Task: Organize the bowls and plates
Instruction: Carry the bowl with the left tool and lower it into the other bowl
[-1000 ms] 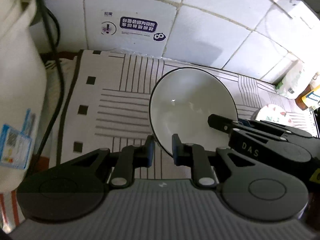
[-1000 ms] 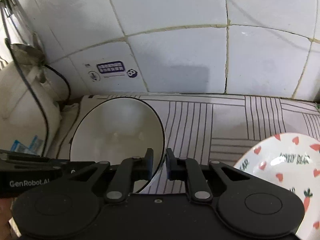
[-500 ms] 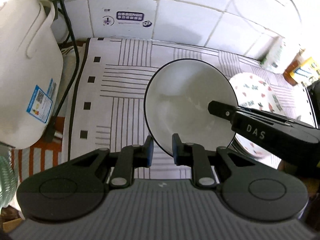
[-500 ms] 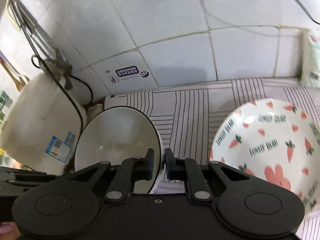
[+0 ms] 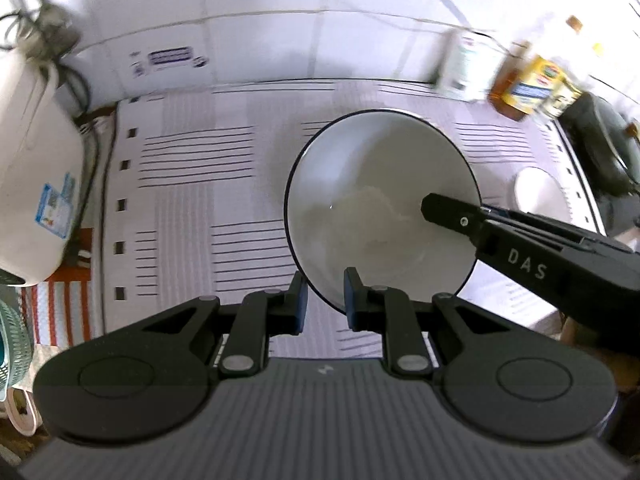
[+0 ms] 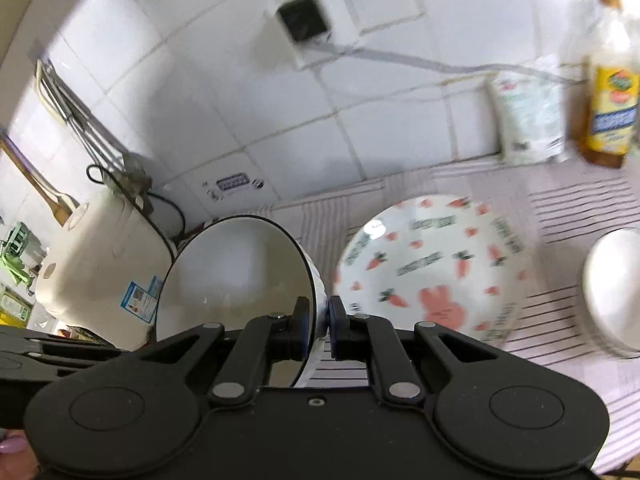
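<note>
A white bowl with a dark rim (image 5: 372, 208) is held in the air above the striped cloth. My left gripper (image 5: 323, 298) is shut on its near rim. My right gripper (image 6: 318, 326) is shut on its opposite rim; the bowl also shows in the right wrist view (image 6: 236, 280), and the right gripper's arm (image 5: 520, 248) reaches in from the right in the left wrist view. A carrot-and-rabbit patterned plate (image 6: 432, 268) lies on the cloth to the right. A small white bowl (image 6: 612, 284) sits further right, also in the left wrist view (image 5: 540, 196).
A white rice cooker (image 5: 28, 184) stands at the left, with a cord behind it. Bottles (image 5: 528, 84) and a white packet (image 6: 528, 120) line the tiled wall at the right. A dark pot (image 5: 604, 148) sits far right. A teal basket (image 5: 12, 344) is at the lower left.
Both grippers have lifted the bowl higher and carried it rightward. More of the counter, the patterned plate and the bottles have come into view.
</note>
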{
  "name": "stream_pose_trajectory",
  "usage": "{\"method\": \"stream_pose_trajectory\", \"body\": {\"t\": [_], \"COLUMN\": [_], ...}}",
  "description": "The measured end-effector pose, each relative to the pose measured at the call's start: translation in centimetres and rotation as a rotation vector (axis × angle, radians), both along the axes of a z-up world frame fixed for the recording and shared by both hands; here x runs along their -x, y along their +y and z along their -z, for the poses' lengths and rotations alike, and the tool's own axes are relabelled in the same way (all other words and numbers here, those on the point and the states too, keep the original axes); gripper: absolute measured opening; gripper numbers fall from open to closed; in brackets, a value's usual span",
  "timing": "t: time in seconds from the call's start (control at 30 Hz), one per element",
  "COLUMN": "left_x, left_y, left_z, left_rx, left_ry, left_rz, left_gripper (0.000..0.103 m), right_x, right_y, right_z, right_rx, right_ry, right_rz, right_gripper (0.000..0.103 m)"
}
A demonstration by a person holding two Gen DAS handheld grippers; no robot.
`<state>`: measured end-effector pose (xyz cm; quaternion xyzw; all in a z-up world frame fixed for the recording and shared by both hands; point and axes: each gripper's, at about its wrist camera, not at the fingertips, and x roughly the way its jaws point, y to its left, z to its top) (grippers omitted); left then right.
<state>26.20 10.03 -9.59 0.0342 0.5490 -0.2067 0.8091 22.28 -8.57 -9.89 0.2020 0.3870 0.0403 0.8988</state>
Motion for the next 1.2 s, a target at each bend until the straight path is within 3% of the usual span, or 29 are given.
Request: {"method": "stream_pose_trajectory", "body": {"t": [0.37, 0.73, 0.9, 1.2], "left_x": [3.2, 4.4, 3.2, 0.9], "left_y": [-9.7, -18.9, -22.9, -28.1], "left_z": [-4.1, -5.0, -3.2, 2.9], "left_rx": [-0.028, -0.009, 0.01, 0.005], "left_ry": [-0.015, -0.026, 0.001, 0.149], "left_rz": [0.122, 0.197, 0.193, 0.108], "left_gripper": [0.017, 0.017, 0.017, 0.017], "right_x": [6.0, 8.6, 8.0, 5.6], "right_y": [-8.0, -16.6, -19.9, -23.8], "right_z": [-3.1, -4.0, -2.5, 2.4], "right_rx": [0.012, 0.053, 0.099, 0.183], "right_ry": [-0.026, -0.075, -0.07, 0.001], "right_rz": [0.064, 0.106, 0.096, 0.036], "right_gripper": [0.014, 0.014, 0.015, 0.015]}}
